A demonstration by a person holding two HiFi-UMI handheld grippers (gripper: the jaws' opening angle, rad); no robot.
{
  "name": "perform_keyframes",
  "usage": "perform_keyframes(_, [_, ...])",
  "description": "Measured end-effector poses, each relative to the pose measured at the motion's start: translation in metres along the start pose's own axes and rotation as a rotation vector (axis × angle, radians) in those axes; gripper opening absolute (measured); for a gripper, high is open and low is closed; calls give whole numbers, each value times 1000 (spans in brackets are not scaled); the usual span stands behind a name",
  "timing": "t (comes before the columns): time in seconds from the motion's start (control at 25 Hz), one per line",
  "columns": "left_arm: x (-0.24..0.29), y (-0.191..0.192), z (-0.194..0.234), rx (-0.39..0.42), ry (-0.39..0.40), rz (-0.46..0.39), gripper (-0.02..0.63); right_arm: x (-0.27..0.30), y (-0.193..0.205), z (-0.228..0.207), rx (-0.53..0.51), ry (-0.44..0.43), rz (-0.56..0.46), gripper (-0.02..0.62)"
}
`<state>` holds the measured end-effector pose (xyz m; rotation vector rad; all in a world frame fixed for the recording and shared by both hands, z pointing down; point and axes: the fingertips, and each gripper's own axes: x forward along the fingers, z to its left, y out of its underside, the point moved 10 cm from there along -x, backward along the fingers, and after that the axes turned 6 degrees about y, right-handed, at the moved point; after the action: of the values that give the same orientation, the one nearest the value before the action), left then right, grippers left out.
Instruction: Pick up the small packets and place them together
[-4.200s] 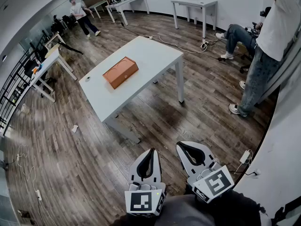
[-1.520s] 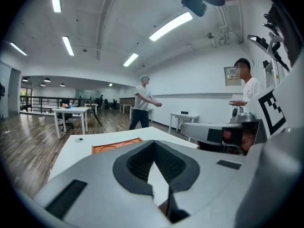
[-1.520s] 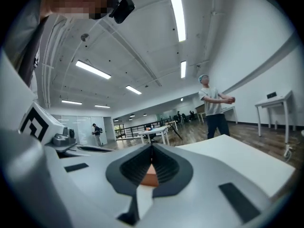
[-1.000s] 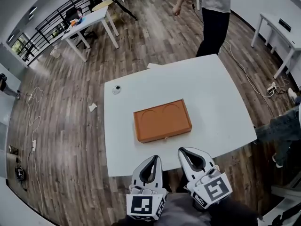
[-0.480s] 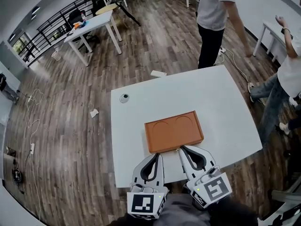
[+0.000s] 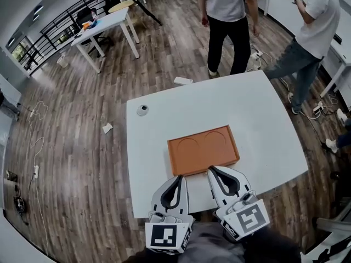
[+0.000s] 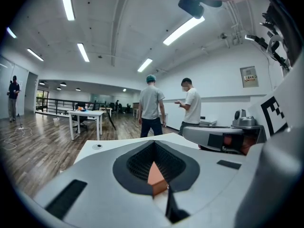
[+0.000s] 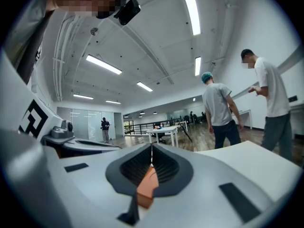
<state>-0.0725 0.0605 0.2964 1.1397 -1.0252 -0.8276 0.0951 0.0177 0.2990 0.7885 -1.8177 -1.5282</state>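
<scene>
Standing at near edge of white table (image 6: 258, 108), both grippers held low, side by side, pointing across it.

Left gripper (image 6: 179, 177): jaws together, tips meeting, nothing clamped. Right gripper (image 6: 211, 170): same, shut tip to tip, empty. Marker cube at rear of each.

Orange box (image 6: 203, 149) lying flat on table directly ahead of both grippers, long side toward them, two round recesses in its top. Near edge right at right gripper's tip; touching or not, cannot tell. A little ahead of left gripper's tip.

In left gripper view, tips of left gripper (image 7: 153, 142) pressed together, sliver of orange box (image 7: 156, 175) showing through the loop behind them. Same in right gripper view: right gripper (image 8: 152, 147) closed, orange box (image 8: 147, 184) seen through the loop.

Small round object (image 6: 142, 110) on table, well ahead and to the left of left gripper, near far-left corner.

Two people (image 6: 225, 15) (image 6: 310, 32) standing beyond far edge of table, ahead of grippers.
</scene>
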Motion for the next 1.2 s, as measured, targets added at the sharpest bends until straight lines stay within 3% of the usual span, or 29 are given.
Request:
perform_keyframes(0.24, [-2, 56, -7, 5, -3, -2, 3, -12, 85, -5, 33, 26, 84, 5])
perform_keyframes(0.4, [6, 90, -4, -9, 8, 58, 3, -11, 141, -10, 71, 64, 180, 5])
perform_keyframes(0.68, [9, 93, 7, 6, 9, 83, 3, 1, 144, -4, 8, 114, 191, 6])
perform_keyframes(0.96, [11, 81, 19, -3, 6, 102, 3, 9, 147, -5, -37, 163, 285, 8])
perform_keyframes(1.2, [14, 70, 30, -4, 8, 117, 3, 17, 147, -3, -62, 202, 357, 75])
